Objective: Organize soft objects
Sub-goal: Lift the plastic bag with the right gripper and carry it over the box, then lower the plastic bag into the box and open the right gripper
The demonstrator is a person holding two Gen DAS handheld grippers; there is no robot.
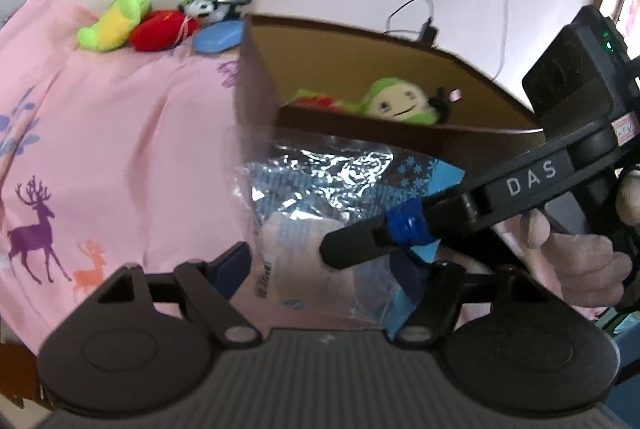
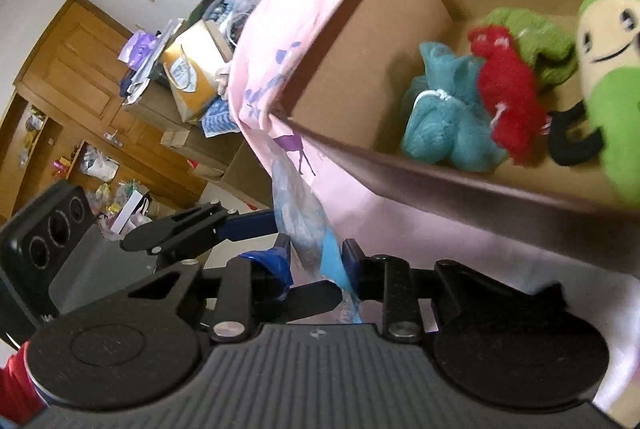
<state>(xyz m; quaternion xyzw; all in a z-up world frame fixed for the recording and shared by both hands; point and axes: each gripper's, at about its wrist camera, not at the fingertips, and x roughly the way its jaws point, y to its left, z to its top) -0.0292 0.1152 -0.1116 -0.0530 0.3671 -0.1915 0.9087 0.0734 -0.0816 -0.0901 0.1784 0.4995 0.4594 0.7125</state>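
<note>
**Right gripper pinches the plastic packet below the box**

Here the pink deer-print sheet (image 1: 120, 133) carries a cardboard box (image 1: 256, 77) already holding a green smiling plush (image 1: 400, 105). Against the box's near wall hangs a crinkly plastic packet (image 1: 320, 197). The right gripper (image 2: 316, 257) is clamped on its edge; the left gripper (image 1: 336, 269) stands apart around it, not pressing. The thin film could slip free or snag the box rim. Only the right wrist view shows the teal cloth (image 2: 444, 121) and red toy (image 2: 508, 97); only the left shows toys along the far edge.
</note>
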